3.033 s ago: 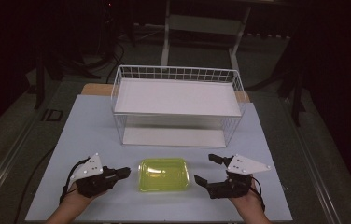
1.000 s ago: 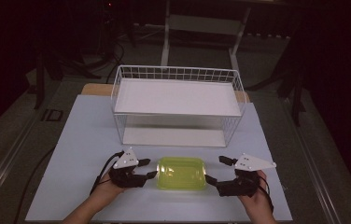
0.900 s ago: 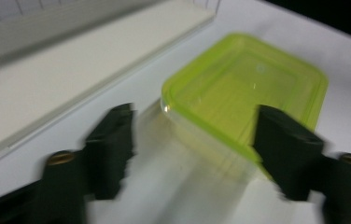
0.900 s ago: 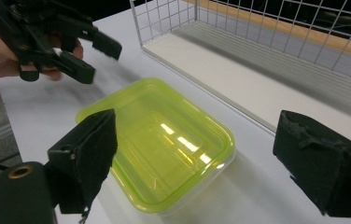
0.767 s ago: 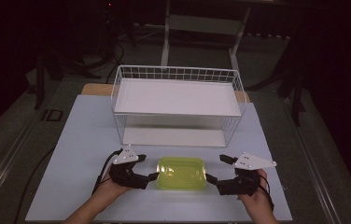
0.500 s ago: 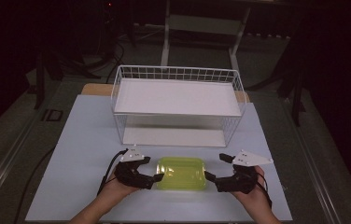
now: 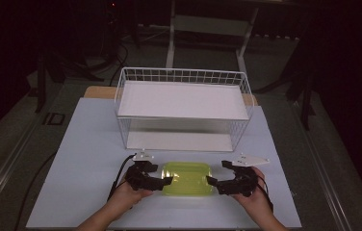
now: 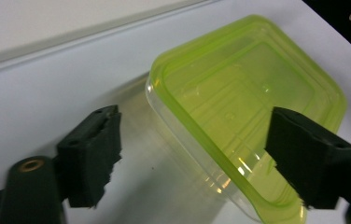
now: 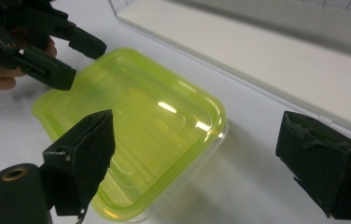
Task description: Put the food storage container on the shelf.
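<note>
Container before wire basket

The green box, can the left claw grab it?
Probably yes. The left claw is open right at the box's end, with its jaws on either side of a corner and nothing between.

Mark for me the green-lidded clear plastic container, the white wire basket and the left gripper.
Green-lidded clear plastic container (image 7: 187, 178): high view, middle of its lid.
White wire basket (image 7: 181, 75): high view, far rim wire.
Left gripper (image 7: 166, 176): high view, midway between its black fingertips, at the container's left end.
</note>
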Motion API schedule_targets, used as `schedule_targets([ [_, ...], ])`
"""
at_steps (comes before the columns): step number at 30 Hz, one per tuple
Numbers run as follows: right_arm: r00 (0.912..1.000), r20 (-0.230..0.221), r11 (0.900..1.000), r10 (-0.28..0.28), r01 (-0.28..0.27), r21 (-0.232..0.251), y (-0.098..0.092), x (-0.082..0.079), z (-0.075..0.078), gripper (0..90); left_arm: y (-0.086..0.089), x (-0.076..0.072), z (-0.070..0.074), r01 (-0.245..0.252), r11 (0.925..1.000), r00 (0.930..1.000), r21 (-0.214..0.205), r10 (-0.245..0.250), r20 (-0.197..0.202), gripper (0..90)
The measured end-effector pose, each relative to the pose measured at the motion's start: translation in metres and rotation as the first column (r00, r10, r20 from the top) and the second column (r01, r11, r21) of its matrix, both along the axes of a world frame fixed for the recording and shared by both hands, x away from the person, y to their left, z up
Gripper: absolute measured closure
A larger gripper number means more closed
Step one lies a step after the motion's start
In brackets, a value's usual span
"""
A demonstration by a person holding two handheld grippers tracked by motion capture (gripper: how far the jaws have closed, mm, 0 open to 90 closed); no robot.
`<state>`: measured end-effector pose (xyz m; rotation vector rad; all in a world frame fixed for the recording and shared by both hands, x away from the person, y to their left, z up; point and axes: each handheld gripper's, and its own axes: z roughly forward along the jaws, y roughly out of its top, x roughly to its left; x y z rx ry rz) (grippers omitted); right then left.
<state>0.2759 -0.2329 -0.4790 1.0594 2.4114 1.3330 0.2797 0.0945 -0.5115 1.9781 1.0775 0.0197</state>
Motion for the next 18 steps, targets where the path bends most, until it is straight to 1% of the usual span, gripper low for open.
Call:
schedule_targets([
  [1, 1.0, -0.007, 1.0, 0.0, 0.0, -0.005, 0.001, 0.0, -0.002, 11.8, -0.001, 0.0, -0.002, 0.003, 1.0, 0.9999, -0.001, -0.003, -0.014, 21.3],
  [2, 0.9998, -0.02, 1.0, 0.0, 0.0, -0.002, 0.001, 0.0, -0.004, 11.8, -0.001, 0.0, -0.003, -0.002, 1.0, 0.9999, 0.002, 0.002, -0.012, 23.4],
  [3, 0.9996, -0.027, 1.0, 0.004, -0.004, -0.005, 0.002, 0.0, -0.006, 11.8, -0.001, -0.001, -0.004, 0.008, 0.9998, 0.9998, -0.019, -0.008, -0.018, 25.3],
  [4, 0.9995, -0.031, 0.9997, 0.005, -0.006, -0.022, 0.004, -0.001, -0.009, 11.8, 0.0, -0.001, -0.003, 0.008, 0.9996, 0.9999, -0.029, -0.008, -0.012, 31.9],
  [5, 0.9993, -0.036, 0.9996, 0.007, -0.008, -0.026, 0.005, -0.001, -0.01, 11.8, 0.0, -0.003, -0.003, -0.007, 1.0, 1.0, -0.006, 0.008, 0.006, 36.7],
  [6, 0.999, -0.044, 0.9994, 0.011, -0.012, -0.031, 0.006, -0.001, -0.013, 11.8, 0.001, -0.003, -0.003, -0.002, 1.0, 1.0, 0.0, 0.002, 0.006, 43.3],
  [8, 0.9983, -0.056, 0.9988, 0.015, -0.017, -0.047, 0.008, -0.002, -0.016, 11.8, 0.002, -0.004, -0.003, -0.004, 0.9999, 1.0, -0.01, 0.004, -0.005, 44.5],
  [9, 0.9978, -0.065, 0.9984, 0.018, -0.021, -0.052, 0.009, -0.002, -0.018, 11.8, 0.002, -0.006, -0.002, 0.005, 0.9999, 1.0, -0.009, -0.005, -0.001, 47.9],
  [12, 0.9967, -0.08, 0.9964, 0.013, -0.02, -0.082, 0.01, -0.002, -0.024, 13.3, 0.0, -0.009, -0.001, 0.017, 0.9999, 0.9999, 0.001, -0.017, 0.004, 51.7],
  [14, 0.9955, -0.094, 0.9961, 0.012, -0.021, -0.086, 0.011, -0.001, -0.026, 13.6, 0.0, -0.01, -0.002, 0.009, 0.9999, 0.9999, -0.01, -0.009, -0.009, 52.2],
  [16, 0.9947, -0.102, 0.9946, 0.016, -0.026, -0.1, 0.012, -0.001, -0.029, 14.2, 0.001, -0.011, -0.002, 0.014, 0.9997, 0.9997, -0.018, -0.014, -0.018, 52.9],
  [17, 0.9931, -0.115, 0.9953, 0.02, -0.031, -0.091, 0.013, -0.001, -0.029, 14.7, 0.001, -0.011, -0.003, 0.012, 0.9995, 0.9995, -0.028, -0.013, -0.028, 53.6],
  [18, 0.9917, -0.126, 0.9957, 0.024, -0.035, -0.086, 0.013, 0.0, -0.029, 15.4, 0.002, -0.012, -0.002, 0.015, 0.9995, 0.9995, -0.028, -0.016, -0.027, 54.6],
])
